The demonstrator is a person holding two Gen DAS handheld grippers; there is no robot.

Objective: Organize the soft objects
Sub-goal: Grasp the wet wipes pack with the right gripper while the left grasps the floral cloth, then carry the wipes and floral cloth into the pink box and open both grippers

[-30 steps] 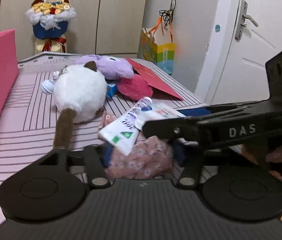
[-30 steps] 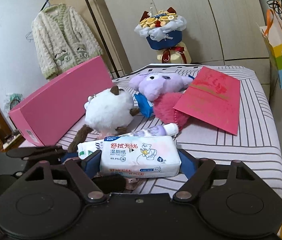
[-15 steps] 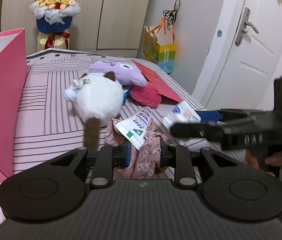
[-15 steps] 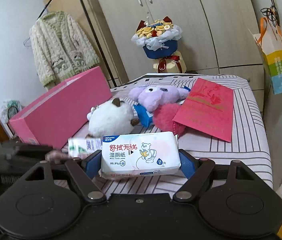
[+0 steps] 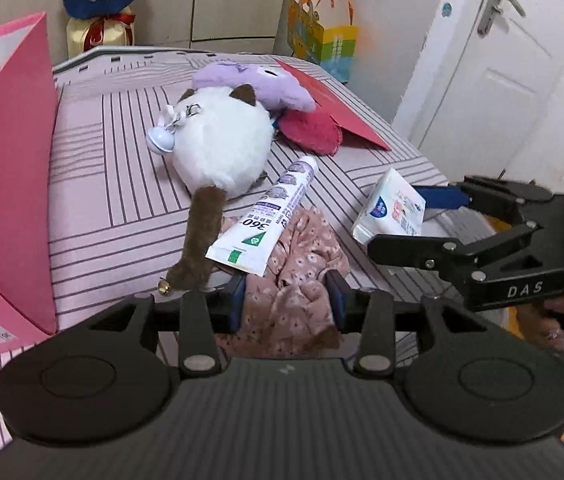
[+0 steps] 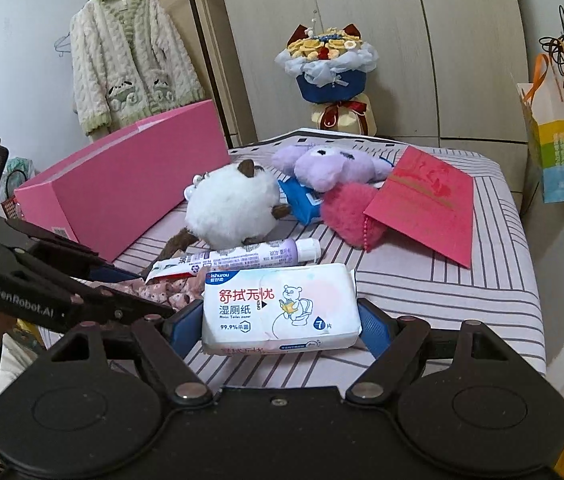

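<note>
A pink floral cloth (image 5: 294, 264) lies bunched on the striped bed (image 5: 113, 208), with the flat end of a toothpaste tube (image 5: 269, 220) resting on it. My left gripper (image 5: 288, 300) straddles the cloth; its jaws are opening and the cloth sits loosely between the blue pads. My right gripper (image 6: 277, 324) is shut on a white wet wipes pack (image 6: 277, 304), held just above the bed's near edge to the right of the cloth. Behind them lie a white round plush (image 5: 221, 148), a purple plush (image 5: 257, 84) and a red fluffy heart (image 5: 310, 130).
An open pink box (image 5: 5, 160) stands along the bed's left side. A red envelope (image 6: 426, 204) and a blue pack (image 6: 302, 200) lie by the plushes. At the bed's head stand a bouquet (image 6: 330, 64) and wardrobe; a gift bag (image 6: 554, 148) hangs right.
The left jaws closed on the floral cloth half a second ago and now stand wider apart. The left view has tilted down and drawn back. The right gripper still holds the wipes pack.
</note>
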